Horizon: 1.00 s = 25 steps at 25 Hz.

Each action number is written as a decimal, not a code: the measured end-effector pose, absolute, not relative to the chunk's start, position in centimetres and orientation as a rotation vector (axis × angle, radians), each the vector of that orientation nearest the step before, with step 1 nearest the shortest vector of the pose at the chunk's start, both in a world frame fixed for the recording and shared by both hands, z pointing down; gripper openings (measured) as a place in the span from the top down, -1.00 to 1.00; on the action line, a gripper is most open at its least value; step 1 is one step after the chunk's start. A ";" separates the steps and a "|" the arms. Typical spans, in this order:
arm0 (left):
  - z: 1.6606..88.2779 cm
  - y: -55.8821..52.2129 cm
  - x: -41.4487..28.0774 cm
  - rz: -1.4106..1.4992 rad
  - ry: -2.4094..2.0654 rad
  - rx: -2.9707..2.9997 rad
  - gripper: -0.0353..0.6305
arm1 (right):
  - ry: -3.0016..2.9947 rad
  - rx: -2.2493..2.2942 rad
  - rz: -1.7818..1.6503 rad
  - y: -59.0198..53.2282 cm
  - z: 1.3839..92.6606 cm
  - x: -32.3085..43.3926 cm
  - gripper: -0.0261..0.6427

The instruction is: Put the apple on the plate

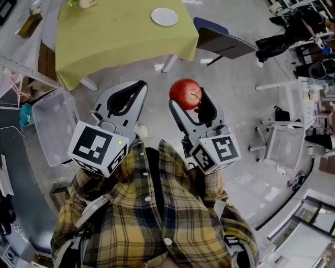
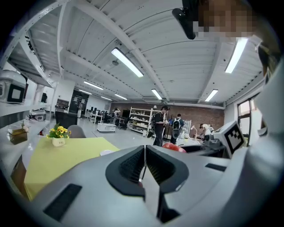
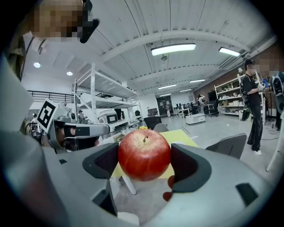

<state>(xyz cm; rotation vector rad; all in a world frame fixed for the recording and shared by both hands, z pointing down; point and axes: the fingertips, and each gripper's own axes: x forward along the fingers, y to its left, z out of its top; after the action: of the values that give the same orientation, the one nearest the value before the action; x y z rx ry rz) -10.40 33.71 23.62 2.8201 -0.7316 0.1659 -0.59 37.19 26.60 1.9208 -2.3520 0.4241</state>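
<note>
R gripper (image 1: 189, 104) is holding the apple (image 1: 185, 92). Its jaws are spread wide w/ the red fruit pinched between the pads, one pad on each side, stem up and tipped a bit toward the person. The apple sticks out past the front of the jaws and is up in the air over the grey floor (image 1: 235, 104), not on anything. L gripper (image 1: 133, 94) is just beside the R one on its left, at approx. the same height, pointing the same way. Its jaws are pressed together w/ nothing in them. The tabletop (image 1: 120, 36) w/ a yellow-green cloth is ahead of both grippers, more in line w/ the L one, and neither gripper is over it. The white plate (image 1: 164, 16) sits near the far R corner of the cloth, well ahead of the apple and slightly to its left, w/ nothing on it. A small pot of yellow flowers (image 2: 58, 135) is at the far L end, well apart from the plate. A dark chair (image 1: 225, 42) stands ahead-right of the R gripper, beside the tabletop. A clear plastic bin (image 1: 52, 125) lies on the floor left of the L gripper.
</note>
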 end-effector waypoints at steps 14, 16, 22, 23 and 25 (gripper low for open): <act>25.1 32.2 -10.3 0.212 -0.795 2.776 0.83 | -2.362 1.872 0.510 35.9 29.1 0.4 -0.16; 25.2 30.8 -10.2 0.205 -0.790 2.772 0.83 | -2.354 1.877 0.517 34.7 29.4 0.5 -0.16; 25.3 25.7 -8.4 0.205 -0.747 2.779 0.83 | -2.318 1.899 0.530 30.3 29.5 1.9 -0.16; 25.3 24.7 -8.1 0.207 -0.740 2.779 0.83 | -2.310 1.906 0.531 29.4 29.5 2.3 -0.16; 25.3 22.6 -7.5 0.209 -0.728 2.779 0.83 | -2.293 1.920 0.534 27.6 29.4 2.8 -0.16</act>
<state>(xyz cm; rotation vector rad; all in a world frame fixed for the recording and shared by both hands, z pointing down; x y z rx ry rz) -7.54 22.60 25.33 2.7795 -0.7277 0.2088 2.85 27.55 29.39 1.9203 -2.2927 0.5342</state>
